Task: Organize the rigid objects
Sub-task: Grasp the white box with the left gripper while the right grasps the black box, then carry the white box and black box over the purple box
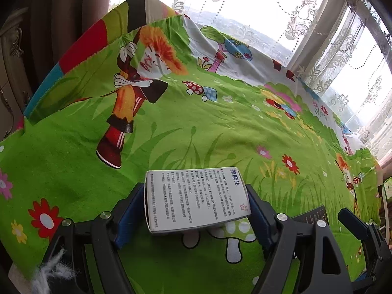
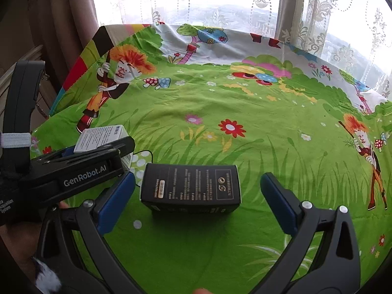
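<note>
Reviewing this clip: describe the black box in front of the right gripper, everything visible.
The black box is a small rectangular carton, apparently cardboard, closed. Its top face carries white printed text, an "INSTRUCTIONS" heading, numbered steps and a framed recycling-style symbol. It lies flat on the green cartoon-print cloth, between the open blue-padded fingers of the right gripper, which do not touch it.

Daylight, bright, enters through the lace curtains [image 2: 306, 12] at the far side; window panes blown out to white. The green cloth [image 2: 220, 112] evenly lit, shadows soft and faint. Strong fisheye bending at the edges, dark vignette in the corners. Left near corners dim, slightly soft.
</note>
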The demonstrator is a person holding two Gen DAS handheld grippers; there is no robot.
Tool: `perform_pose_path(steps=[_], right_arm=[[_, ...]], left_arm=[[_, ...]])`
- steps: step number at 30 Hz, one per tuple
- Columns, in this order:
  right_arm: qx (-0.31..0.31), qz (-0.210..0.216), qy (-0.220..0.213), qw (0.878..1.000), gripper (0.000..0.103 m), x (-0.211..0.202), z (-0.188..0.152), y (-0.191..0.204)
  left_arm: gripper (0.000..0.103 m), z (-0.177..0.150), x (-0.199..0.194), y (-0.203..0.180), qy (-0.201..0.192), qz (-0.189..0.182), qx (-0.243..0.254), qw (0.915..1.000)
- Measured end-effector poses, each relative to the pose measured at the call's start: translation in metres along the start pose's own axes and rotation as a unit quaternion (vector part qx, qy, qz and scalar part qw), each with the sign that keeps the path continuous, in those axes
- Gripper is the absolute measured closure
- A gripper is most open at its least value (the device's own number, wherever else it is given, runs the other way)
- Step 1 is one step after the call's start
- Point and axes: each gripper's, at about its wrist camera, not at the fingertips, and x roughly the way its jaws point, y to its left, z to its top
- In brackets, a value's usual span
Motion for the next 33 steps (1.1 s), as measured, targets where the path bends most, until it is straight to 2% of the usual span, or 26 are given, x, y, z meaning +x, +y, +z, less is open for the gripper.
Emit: perform_pose_path(steps=[6,13,15,16,17,33], right_arm=[[-0.002,0.006,0.029,1.000,0.000,0.018,-0.001,0.001],[0.002,-0.005,0.044,0.999,0.001,0.033,-0.004,0.001],[0.005,-0.007,0.048,0.999,0.007,0.035,-0.006,-0.001],[0.007,-0.009,0.052,0.999,0.017,0.036,-0.006,-0.001],[0.009,-0.011,0.053,0.998,0.016,0.037,-0.007,-0.003],[0.056,-0.067,0.029,0.996,0.017,-0.009,-0.033,-0.032]], left_arm=[[0.024,-0.001,0.000,-0.001,-0.004,0.007,0.005,1.0000],[0.024,-0.002,0.001,-0.003,-0.007,0.012,0.011,0.9998],[0.024,-0.003,0.001,-0.003,-0.008,0.013,0.013,0.9998],[0.024,-0.003,0.000,-0.004,-0.009,0.013,0.015,0.9998],[0.024,-0.004,0.000,-0.005,-0.010,0.015,0.017,0.9997],[0.025,-0.033,-0.029,-0.036,-0.009,0.007,0.080,0.9967]])
